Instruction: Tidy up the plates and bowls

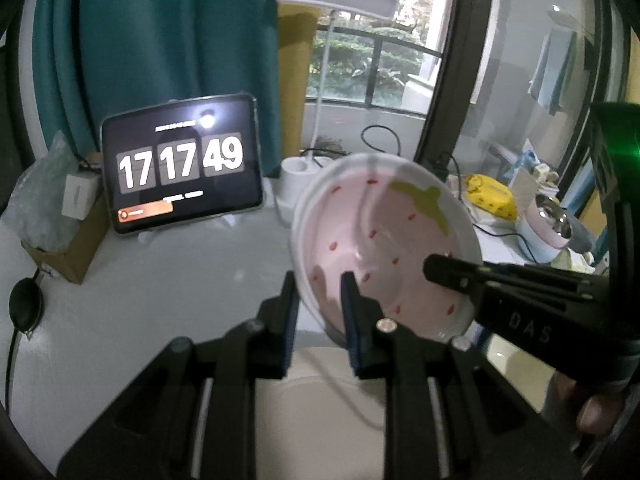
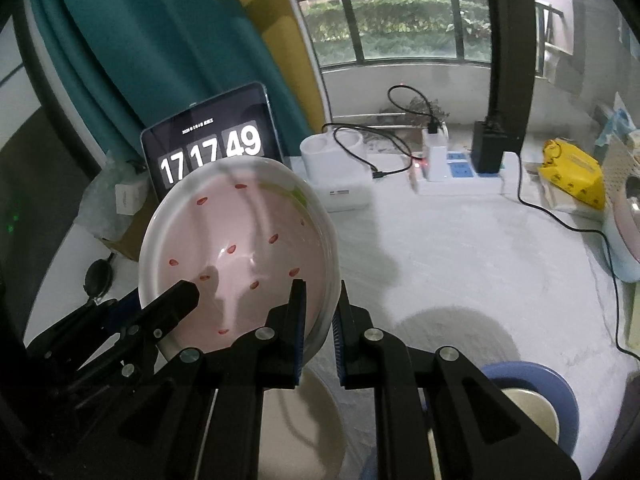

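A pink strawberry-pattern bowl [image 1: 384,240] with a white rim is held tilted in the air above the table. My left gripper [image 1: 320,292] is shut on its left rim. My right gripper [image 2: 320,300] is shut on its right rim, the bowl [image 2: 240,248] filling the left of that view. Each gripper shows in the other's view: the right one [image 1: 444,268], the left one [image 2: 180,296]. A cream plate [image 2: 308,432] lies on the table below the bowl; it also shows in the left wrist view [image 1: 320,400]. A blue bowl [image 2: 532,404] with a cream inside sits at the lower right.
A tablet [image 1: 182,168] showing a clock stands at the back. A white lamp base [image 2: 340,176], a power strip [image 2: 460,176] with cables, a yellow packet [image 2: 572,176], a cardboard box [image 1: 68,240] and a pink-and-blue appliance [image 1: 548,232] line the table [image 2: 460,248] edges.
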Tool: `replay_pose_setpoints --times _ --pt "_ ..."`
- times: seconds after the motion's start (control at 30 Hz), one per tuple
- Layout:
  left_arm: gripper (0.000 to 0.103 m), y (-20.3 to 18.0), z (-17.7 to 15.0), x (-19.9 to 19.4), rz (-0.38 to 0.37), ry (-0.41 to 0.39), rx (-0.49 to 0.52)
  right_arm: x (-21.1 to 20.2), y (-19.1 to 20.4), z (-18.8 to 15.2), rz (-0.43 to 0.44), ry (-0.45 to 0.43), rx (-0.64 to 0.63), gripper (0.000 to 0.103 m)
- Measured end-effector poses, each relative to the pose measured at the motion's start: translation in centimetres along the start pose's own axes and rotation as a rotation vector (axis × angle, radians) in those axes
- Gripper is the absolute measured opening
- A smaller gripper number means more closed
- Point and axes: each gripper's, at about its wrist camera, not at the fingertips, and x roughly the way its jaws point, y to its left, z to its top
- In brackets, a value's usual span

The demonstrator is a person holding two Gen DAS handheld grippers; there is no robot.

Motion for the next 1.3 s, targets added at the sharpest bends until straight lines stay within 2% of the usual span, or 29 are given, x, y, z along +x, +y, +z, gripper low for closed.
replay_pose_setpoints --times 0.33,0.7,0.97,1.3 --pt "0.021 -4.5 -0.9 -2.2 -0.036 -0.020 0.037 -4.5 -2.8 -2.0 -0.013 -0.050 0.027 0.013" --pt "0.021 -9.6 -2.6 -2.7 -0.071 0.004 0.091 -7.9 -7.2 -4.8 -0.038 -0.072 0.085 0.013" --pt "0.021 -12.8 -4.4 -2.4 -0.092 0.030 0.118 -9.1 -10.0 -7.0 -0.052 -0.064 0.111 0.013" --pt "0.021 -14.5 -6.7 -1.3 -0.102 0.090 0.129 -8.7 -12.2 -9.9 -0.065 -0.014 0.132 0.014"
